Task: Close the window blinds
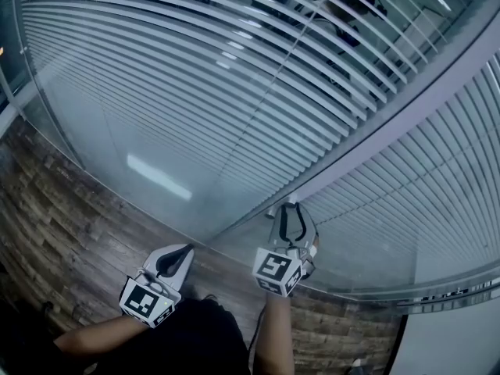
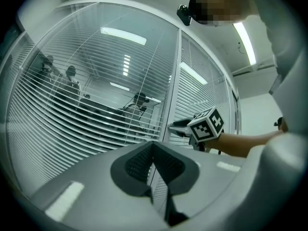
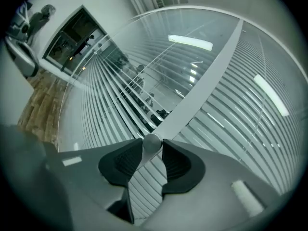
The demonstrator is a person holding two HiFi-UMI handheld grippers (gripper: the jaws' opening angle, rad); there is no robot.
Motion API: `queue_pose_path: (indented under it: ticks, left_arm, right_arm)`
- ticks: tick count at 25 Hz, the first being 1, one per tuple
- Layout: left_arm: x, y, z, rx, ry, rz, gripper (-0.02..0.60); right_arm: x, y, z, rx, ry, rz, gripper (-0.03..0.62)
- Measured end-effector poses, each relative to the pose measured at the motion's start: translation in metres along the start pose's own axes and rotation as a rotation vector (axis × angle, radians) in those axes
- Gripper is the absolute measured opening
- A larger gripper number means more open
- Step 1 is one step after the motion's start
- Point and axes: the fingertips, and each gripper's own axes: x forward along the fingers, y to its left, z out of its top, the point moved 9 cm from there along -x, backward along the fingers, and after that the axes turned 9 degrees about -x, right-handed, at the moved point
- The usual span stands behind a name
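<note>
Slatted window blinds hang behind a glass wall, their slats partly tilted so the room beyond shows through. A grey mullion divides two panes. On the mullion sits a small round grey knob, and my right gripper is shut on it, a pad on either side. In the head view the right gripper reaches up to the mullion's lower end. My left gripper hovers lower left, away from the glass, jaws shut on nothing. The left gripper view shows the blinds and the right gripper at the frame.
A wood-patterned floor runs along the foot of the glass wall. Behind the blinds, people sit at a table. A dark doorway lies far left in the right gripper view. The second pane's blinds are to the right.
</note>
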Motion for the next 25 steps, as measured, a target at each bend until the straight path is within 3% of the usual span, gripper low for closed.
queue_pose_path:
  ticks: [4,11,14,19,25]
  left_arm:
    - [-0.004,0.002,-0.003,-0.005,0.001,0.009,-0.002]
    - [-0.017,0.002,-0.007,-0.015,-0.023,-0.003,-0.002]
    - [-0.016,0.005,-0.007,-0.025,-0.017,-0.009,-0.002]
    - [-0.018,0.006,-0.007,-0.047,-0.003,-0.001,-0.002]
    - [-0.025,0.001,-0.005,-0.018,-0.006,-0.020,-0.002]
  right_arm:
    - [-0.006,0.005,0.003,0.101,-0.057,-0.041,0.156]
    - [-0.011,0.003,-0.010,0.540,-0.090,-0.039,0.155]
    - [-0.003,0.001,-0.014,0.666,-0.099,-0.012,0.170]
    - [0.000,0.001,-0.016,0.730,-0.090,-0.007,0.150]
    - [-0.004,0.003,-0.018,0.684,-0.071,-0.039,0.123]
